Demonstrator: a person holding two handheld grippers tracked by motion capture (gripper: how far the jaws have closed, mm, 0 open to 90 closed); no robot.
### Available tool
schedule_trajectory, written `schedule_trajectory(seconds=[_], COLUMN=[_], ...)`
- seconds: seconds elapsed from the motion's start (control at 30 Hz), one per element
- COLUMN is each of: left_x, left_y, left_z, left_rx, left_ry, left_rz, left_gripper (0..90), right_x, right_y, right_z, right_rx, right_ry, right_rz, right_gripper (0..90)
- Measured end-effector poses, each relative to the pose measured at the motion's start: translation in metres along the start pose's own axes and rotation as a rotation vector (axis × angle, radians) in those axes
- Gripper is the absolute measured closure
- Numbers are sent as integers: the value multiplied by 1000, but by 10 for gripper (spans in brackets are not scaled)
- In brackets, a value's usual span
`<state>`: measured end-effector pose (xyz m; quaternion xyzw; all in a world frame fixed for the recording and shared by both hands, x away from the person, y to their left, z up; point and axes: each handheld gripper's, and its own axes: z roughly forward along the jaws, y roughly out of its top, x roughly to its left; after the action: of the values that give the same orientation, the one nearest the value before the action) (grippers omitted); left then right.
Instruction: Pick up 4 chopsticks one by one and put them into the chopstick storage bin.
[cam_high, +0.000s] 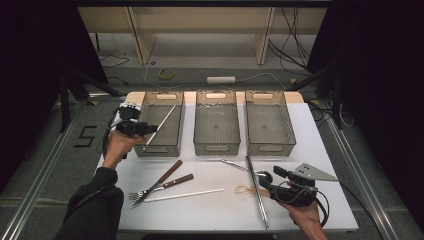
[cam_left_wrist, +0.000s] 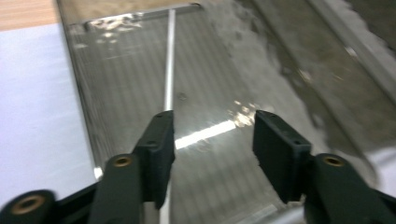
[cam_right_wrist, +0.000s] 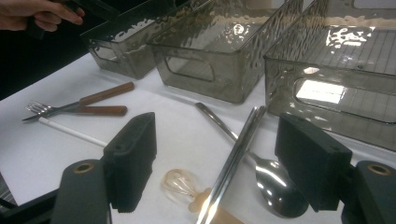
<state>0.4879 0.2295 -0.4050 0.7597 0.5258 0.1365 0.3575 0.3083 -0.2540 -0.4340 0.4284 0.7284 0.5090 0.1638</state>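
Note:
Three smoky clear bins stand in a row at the back of the white table: left bin (cam_high: 161, 142), middle bin (cam_high: 216, 142), right bin (cam_high: 270, 142). A white chopstick (cam_high: 162, 122) leans inside the left bin, and lies along its floor in the left gripper view (cam_left_wrist: 169, 60). My left gripper (cam_high: 151, 129) (cam_left_wrist: 212, 140) hangs open over that bin's near left corner, holding nothing. My right gripper (cam_high: 264, 184) (cam_right_wrist: 215, 158) is open low over the table, with a pair of metal chopsticks (cam_high: 256, 185) (cam_right_wrist: 236, 151) between its jaws, not gripped.
A metal spoon (cam_high: 235, 164) (cam_right_wrist: 275, 184) and a clear amber spoon (cam_high: 244, 190) (cam_right_wrist: 180, 184) lie beside the metal chopsticks. Left of centre lie a wooden-handled knife (cam_high: 160, 181) (cam_right_wrist: 105, 93), a wooden-handled fork (cam_high: 165, 186) (cam_right_wrist: 100, 110) and another white chopstick (cam_high: 185, 195) (cam_right_wrist: 70, 130).

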Motion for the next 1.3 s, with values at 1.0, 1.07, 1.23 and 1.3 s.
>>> schedule_trajectory(seconds=[1.0, 1.07, 1.23, 1.3], left_x=[-92, -97, -107, -111], left_y=[-48, -52, -62, -68], left_z=[-43, -42, -41, -39], left_rx=[106, 136, 210, 248], left_ry=[-157, -172, -187, -191], left_rz=[272, 296, 375, 409], left_gripper=[246, 249, 275, 293], right_x=[4, 3, 4, 4], right_y=[0, 1, 1, 1], right_z=[-2, -2, -1, -1], right_rx=[2, -1, 1, 3], right_ry=[3, 5, 8, 7], right_rz=[-20, -16, -19, -22], right_gripper=[300, 300, 300, 300])
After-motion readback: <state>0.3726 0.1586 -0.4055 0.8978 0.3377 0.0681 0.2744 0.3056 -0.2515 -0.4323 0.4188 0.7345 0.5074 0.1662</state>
